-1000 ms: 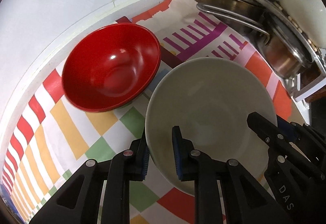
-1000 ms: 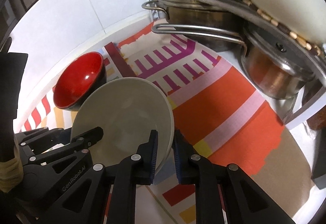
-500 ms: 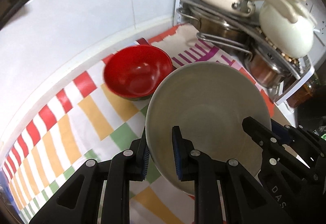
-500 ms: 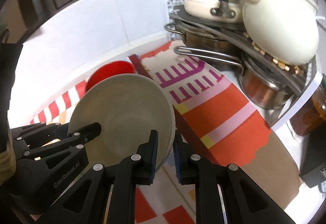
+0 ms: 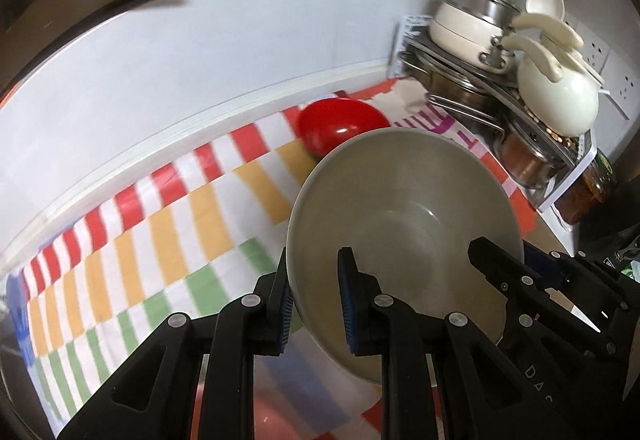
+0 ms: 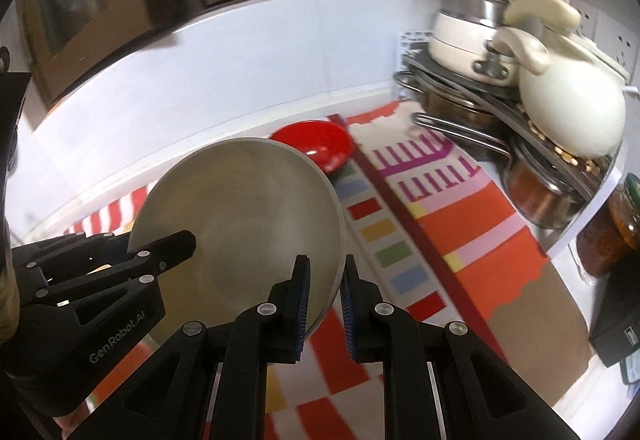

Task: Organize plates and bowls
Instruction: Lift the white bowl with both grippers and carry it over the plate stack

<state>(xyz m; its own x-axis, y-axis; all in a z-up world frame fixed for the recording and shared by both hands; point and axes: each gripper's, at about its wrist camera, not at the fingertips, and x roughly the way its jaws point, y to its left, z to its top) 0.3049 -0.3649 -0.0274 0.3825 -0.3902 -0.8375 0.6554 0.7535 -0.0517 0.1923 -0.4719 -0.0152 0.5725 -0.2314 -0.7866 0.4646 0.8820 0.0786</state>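
A large grey-beige bowl (image 5: 404, 216) is held in the air above the striped cloth by both grippers. My left gripper (image 5: 314, 304) is shut on its left rim. My right gripper (image 6: 324, 304) is shut on its right rim, and the bowl (image 6: 248, 220) fills the left of the right wrist view. A red bowl (image 5: 340, 124) sits on the cloth near the back wall, behind the grey bowl; it also shows in the right wrist view (image 6: 316, 144). The right gripper's fingers (image 5: 504, 268) show at the bowl's right edge in the left wrist view.
A metal rack (image 6: 500, 108) at the back right holds steel pots, a cream pan and a white kettle (image 6: 572, 108). A jar (image 6: 612, 228) stands at the right edge. A white tiled wall (image 5: 200, 64) runs along the back. A pink dish (image 5: 260, 420) lies below the left gripper.
Both grippers have lifted the grey bowl up and back from the counter. The red bowl and the rack now look smaller and farther away.
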